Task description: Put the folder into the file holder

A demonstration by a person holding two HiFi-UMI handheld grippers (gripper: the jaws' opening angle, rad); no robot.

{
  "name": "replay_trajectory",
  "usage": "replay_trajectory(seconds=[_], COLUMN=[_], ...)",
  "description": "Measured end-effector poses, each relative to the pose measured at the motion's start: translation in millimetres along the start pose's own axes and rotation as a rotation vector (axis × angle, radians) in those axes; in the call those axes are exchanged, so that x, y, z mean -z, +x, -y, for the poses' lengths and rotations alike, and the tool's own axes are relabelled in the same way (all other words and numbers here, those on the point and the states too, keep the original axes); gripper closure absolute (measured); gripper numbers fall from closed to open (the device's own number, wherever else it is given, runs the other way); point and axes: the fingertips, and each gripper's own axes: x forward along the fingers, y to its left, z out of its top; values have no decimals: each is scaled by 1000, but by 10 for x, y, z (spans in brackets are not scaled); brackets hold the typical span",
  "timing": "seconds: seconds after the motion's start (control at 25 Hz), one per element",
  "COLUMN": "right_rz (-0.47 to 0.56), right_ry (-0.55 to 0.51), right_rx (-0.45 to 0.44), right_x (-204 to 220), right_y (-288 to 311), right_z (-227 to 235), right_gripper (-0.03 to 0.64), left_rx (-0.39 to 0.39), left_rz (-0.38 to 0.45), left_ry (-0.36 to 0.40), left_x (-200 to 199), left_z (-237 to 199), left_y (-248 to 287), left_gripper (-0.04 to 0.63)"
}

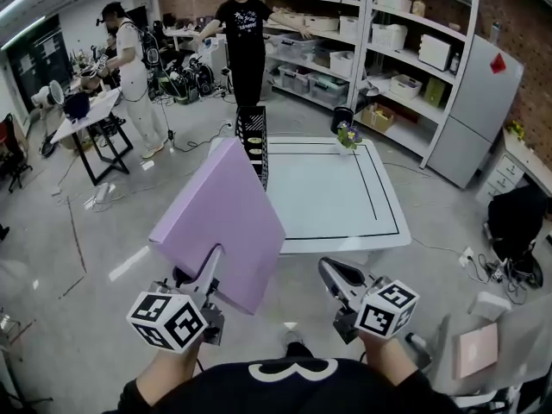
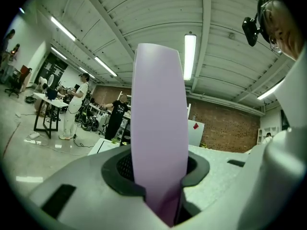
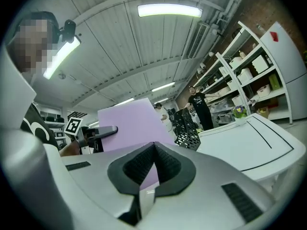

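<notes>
Folder (image 1: 220,222) is held in the air, tilted, short of the counter (image 1: 345,205). Its upper corner is seen in front of the file holder (image 1: 253,136), which stands upright at the counter's far left corner. The folder's lower edge is clamped between the jaws of the left gripper (image 1: 210,266), and the rest projects up and forward past the tips. The edge grip was probably chosen so the free end can be lowered into the holder's open top. Right gripper (image 1: 332,270) is kept alongside, jaws together, nothing gripped. Insertion not yet done.
</notes>
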Motion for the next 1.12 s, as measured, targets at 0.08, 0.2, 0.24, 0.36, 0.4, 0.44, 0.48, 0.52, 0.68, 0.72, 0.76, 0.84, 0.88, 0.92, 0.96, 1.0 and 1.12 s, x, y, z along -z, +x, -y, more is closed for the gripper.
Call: replay_trajectory(seconds=[0.08, 0.2, 0.24, 0.36, 0.4, 0.44, 0.48, 0.52, 0.68, 0.72, 0.76, 0.84, 0.88, 0.92, 0.96, 1.0, 1.12], right_rz=[-5, -8, -8, -9, -10, -10, -11, -11, -8, -7, -7, -8, -6, -3, -1, 0, 4], right_ry=[-1, -6, -8, -8, -7, -7, -9, -12, -34, -41, -47, -56, -60, -63, -64, -64, -61], right_rx=[-24, -58, -68, -93, -102, -113, -126, -139, -179, -186, -192, -199, -200, -199, -198, -197, -194], right_x=[-136, -339, -402, -552, -589, -625, -660, -693, -815, -842, -864, -907, -935, -964, -986, -995, -993], right_y=[135, 322, 386, 572, 635, 699, 759, 813, 963, 984, 999, 1021, 1030, 1038, 1044, 1046, 1033], right_z=[198, 459, 543, 792, 865, 929, 985, 1035, 1230, 1280, 1330, 1434, 1487, 1539, 1586, 1627, 1714], right_gripper=[612, 612, 612, 612, 612, 612, 612, 612, 612, 612, 612, 612, 612, 612, 612, 612, 612], left_rx=[-20, -46, -53, -80, -90, -99, -108, -117, -157, -166, -175, -191, -198, -205, -212, -218, -231], left_rz=[12, 16, 18, 24, 25, 26, 27, 27, 29, 29, 27, 23, 24, 28, 31, 33, 27], left_ry=[9, 32, 42, 76, 87, 97, 108, 121, 184, 197, 209, 231, 242, 252, 261, 270, 297], left_x=[-119, -281, -334, -476, -515, -552, -589, -621, -717, -729, -738, -764, -788, -816, -840, -857, -895], left_z=[-18, -47, -62, -124, -151, -178, -203, -225, -311, -328, -342, -367, -379, -391, -405, -420, -466], left_y=[207, 481, 568, 827, 910, 993, 1075, 1153, 1420, 1482, 1542, 1658, 1715, 1770, 1825, 1878, 2030], left_gripper=[456, 456, 456, 456, 456, 456, 456, 456, 456, 456, 456, 456, 456, 456, 456, 456, 456])
